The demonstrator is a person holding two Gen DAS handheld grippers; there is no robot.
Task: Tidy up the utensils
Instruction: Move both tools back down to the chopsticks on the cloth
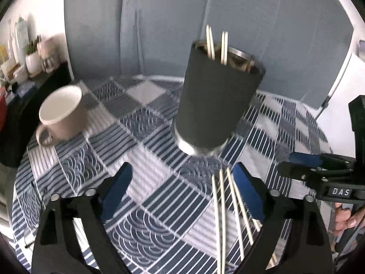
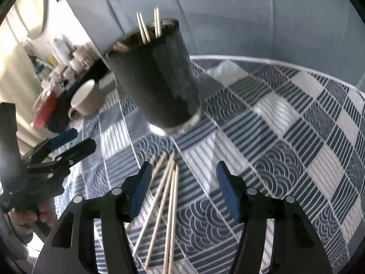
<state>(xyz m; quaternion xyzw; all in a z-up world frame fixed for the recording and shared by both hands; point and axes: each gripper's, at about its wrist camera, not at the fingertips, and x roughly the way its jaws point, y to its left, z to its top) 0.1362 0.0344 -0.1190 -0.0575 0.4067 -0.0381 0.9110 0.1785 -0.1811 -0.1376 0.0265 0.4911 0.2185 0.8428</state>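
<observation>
A dark tumbler (image 1: 216, 105) (image 2: 157, 82) stands on the patterned tablecloth (image 1: 146, 169), with several pale chopsticks (image 1: 211, 43) (image 2: 148, 25) upright inside it. More loose chopsticks (image 1: 222, 207) (image 2: 168, 196) lie on the cloth in front of it. My left gripper (image 1: 182, 173) is open above the cloth; the loose sticks lie just inside its right finger, untouched. My right gripper (image 2: 183, 171) is open over the same sticks, its pads clear of them. Each gripper also shows in the other's view: the right gripper (image 1: 294, 163) at the right, the left gripper (image 2: 77, 141) at the left.
A beige mug (image 1: 63, 114) (image 2: 87, 100) stands left of the tumbler near the table's edge. A dark sideboard (image 1: 38, 84) crowded with jars and a potted plant lies beyond it. A grey wall rises behind the table. A person's hand (image 1: 344, 214) grips the right tool's handle.
</observation>
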